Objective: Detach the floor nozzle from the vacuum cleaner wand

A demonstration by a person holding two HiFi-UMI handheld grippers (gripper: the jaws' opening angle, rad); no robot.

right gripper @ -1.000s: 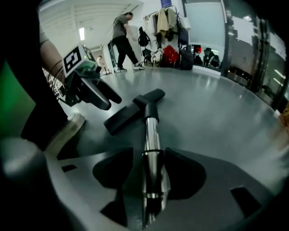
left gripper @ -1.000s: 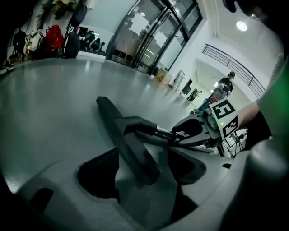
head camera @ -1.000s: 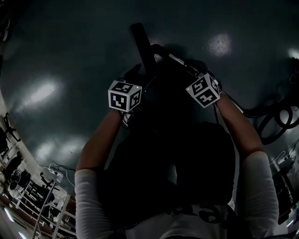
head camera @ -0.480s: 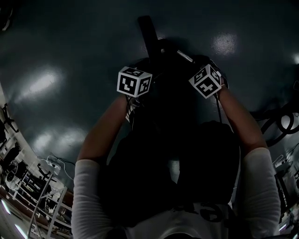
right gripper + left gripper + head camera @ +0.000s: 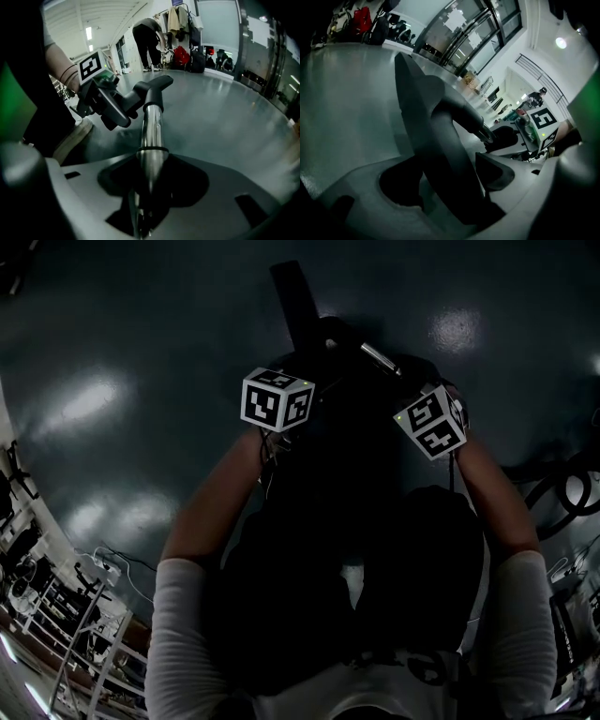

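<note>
Between the left tool's [image 5: 445,187] jaws sits the dark neck of the floor nozzle [image 5: 292,298], clamped tight. The nozzle's flat head points away just beyond, low over the glossy floor [image 5: 112,362]. Near its right, the right tool [image 5: 143,211], jaws just now closing, grips the shiny wand [image 5: 151,131], which runs ahead into that neck, not yet detached.

I had the floor nozzle [image 5: 292,296] lying on the floor [image 5: 141,352] ahead of the fingers of my left gripper [image 5: 450,183], its neck passing between them. The wand [image 5: 151,136] ran from that neck back between the fingers of my right gripper [image 5: 147,197]; cables [image 5: 562,493] lay farther right.
</note>
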